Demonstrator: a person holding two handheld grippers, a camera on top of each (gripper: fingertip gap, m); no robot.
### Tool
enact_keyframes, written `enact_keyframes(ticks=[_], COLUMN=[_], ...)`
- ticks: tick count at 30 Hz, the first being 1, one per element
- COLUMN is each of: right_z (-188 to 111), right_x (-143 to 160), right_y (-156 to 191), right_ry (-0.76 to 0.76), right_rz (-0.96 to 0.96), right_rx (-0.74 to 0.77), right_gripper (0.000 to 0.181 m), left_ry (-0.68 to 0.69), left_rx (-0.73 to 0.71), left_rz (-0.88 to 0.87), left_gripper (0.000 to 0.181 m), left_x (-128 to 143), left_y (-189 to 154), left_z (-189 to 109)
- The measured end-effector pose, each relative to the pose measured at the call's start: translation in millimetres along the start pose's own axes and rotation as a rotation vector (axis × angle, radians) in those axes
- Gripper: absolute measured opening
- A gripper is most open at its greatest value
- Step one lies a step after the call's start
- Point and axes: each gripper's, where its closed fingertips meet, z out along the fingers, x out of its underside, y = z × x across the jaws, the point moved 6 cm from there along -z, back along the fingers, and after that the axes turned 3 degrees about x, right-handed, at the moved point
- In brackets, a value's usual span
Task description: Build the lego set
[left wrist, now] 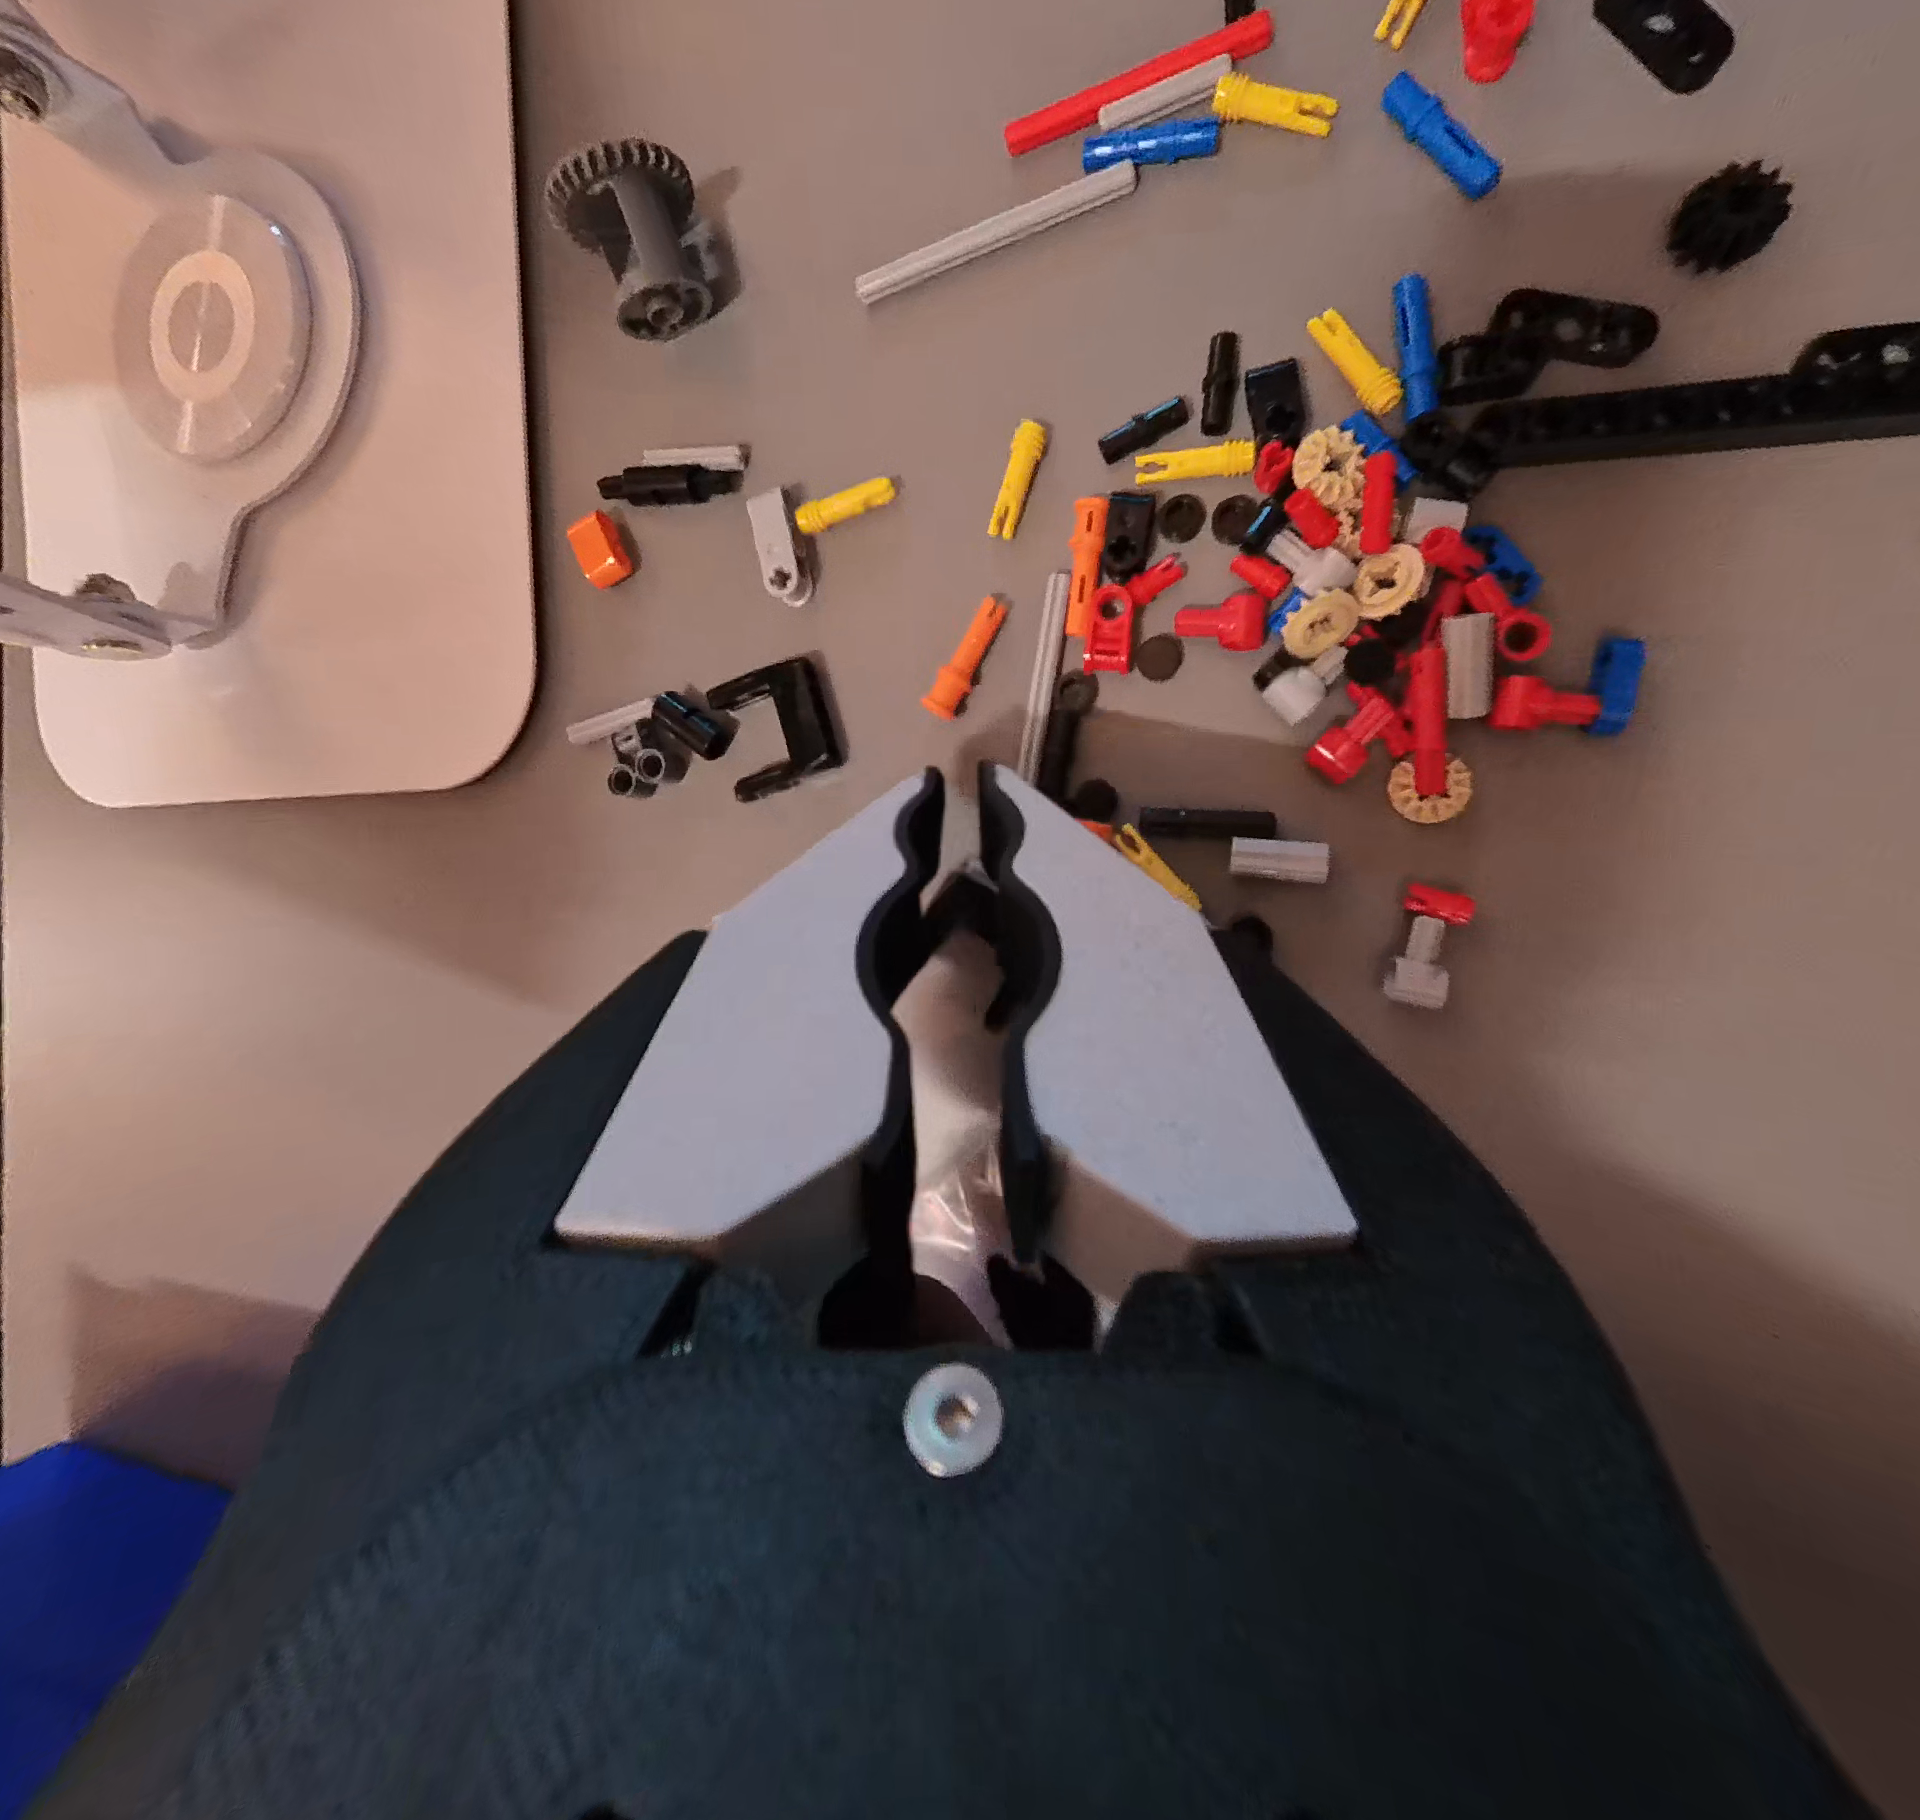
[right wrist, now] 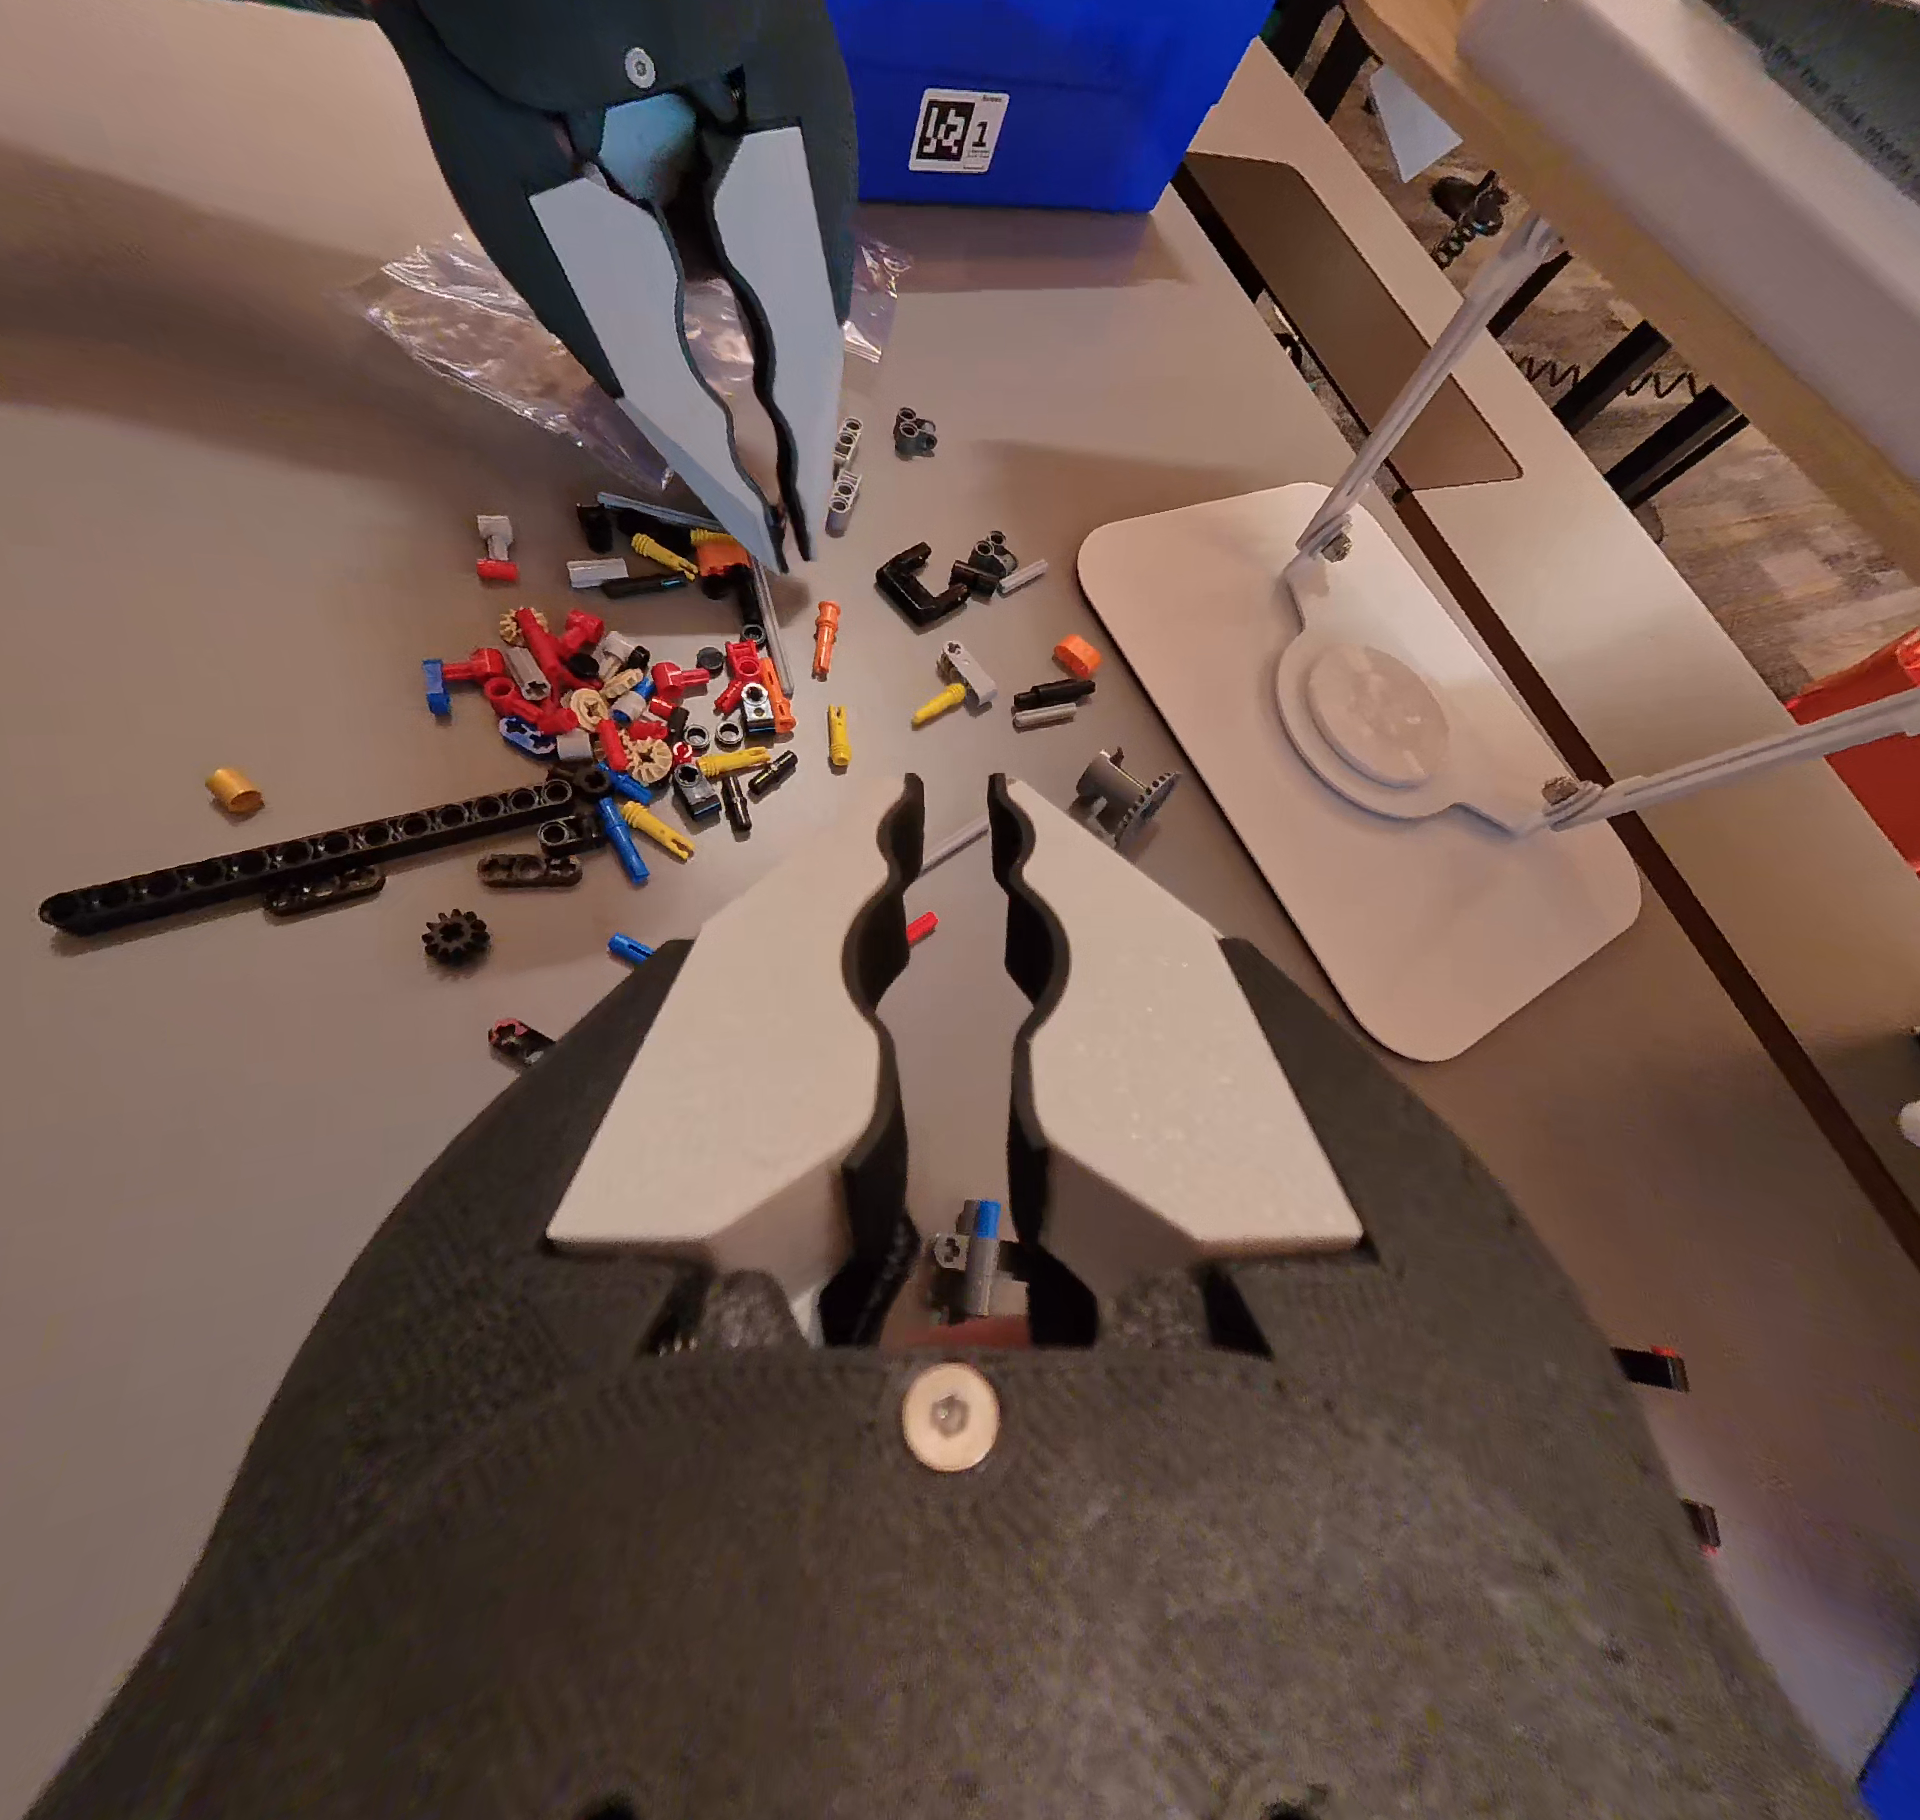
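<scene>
Loose lego pieces lie in a pile (left wrist: 1382, 586) on the grey table; the pile also shows in the right wrist view (right wrist: 613, 700). A long black beam (right wrist: 301, 861) lies at its left. My left gripper (left wrist: 958, 783) hangs over the pile's near edge, jaws almost together, with nothing seen between the tips; it also shows in the right wrist view (right wrist: 792, 546). An orange pin (left wrist: 966, 658) and a grey axle (left wrist: 1044, 669) lie just ahead of it. My right gripper (right wrist: 954, 785) is slightly open and empty, above the table near a grey gear part (right wrist: 1127, 794).
A white stand base (right wrist: 1455, 887) sits right of the pieces, near the table edge. A blue bin (right wrist: 1039, 25) and a clear plastic bag (right wrist: 468, 316) lie at the back. A black C-shaped frame (right wrist: 920, 586) and a small grey-and-blue assembly (right wrist: 977, 1251) are on the table. The grippers' ends are close to 15 centimetres from one another.
</scene>
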Motion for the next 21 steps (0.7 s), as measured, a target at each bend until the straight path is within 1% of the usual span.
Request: enact_keyframes(ticks=[1,5,9,12,15,18,21], right_z=[0,0,-1,-3,-4,-4,-4], right_x=[0,1,1,1,1,1,1], right_y=[0,-1,-2,-3,-4,-5,-6], right_ry=[0.000,0.004,0.004,0.001,0.000,0.002,0.001], right_rz=[0.000,0.000,-0.001,0.001,0.003,0.005,0.005], right_rx=[0.001,0.002,0.005,0.010,0.013,0.015,0.017], right_gripper=[0.009,0.010,0.010,0.010,0.010,0.010,0.010], left_ry=[-0.007,-0.003,0.076,0.085,0.095,0.107,0.086], left_rx=[-0.001,-0.006,0.030,0.071,0.118,0.145,0.152], left_rz=[0.012,0.095,0.186,0.205,0.213,0.202,0.185], left_gripper=[0.006,0.010,0.013,0.012,0.004,0.004,0.004], left_x=[-2,-11,-11,-14,-18,-19,-20], left_y=[1,6,9,11,11,12,12], left_z=[1,5,12,15,17,18,19])
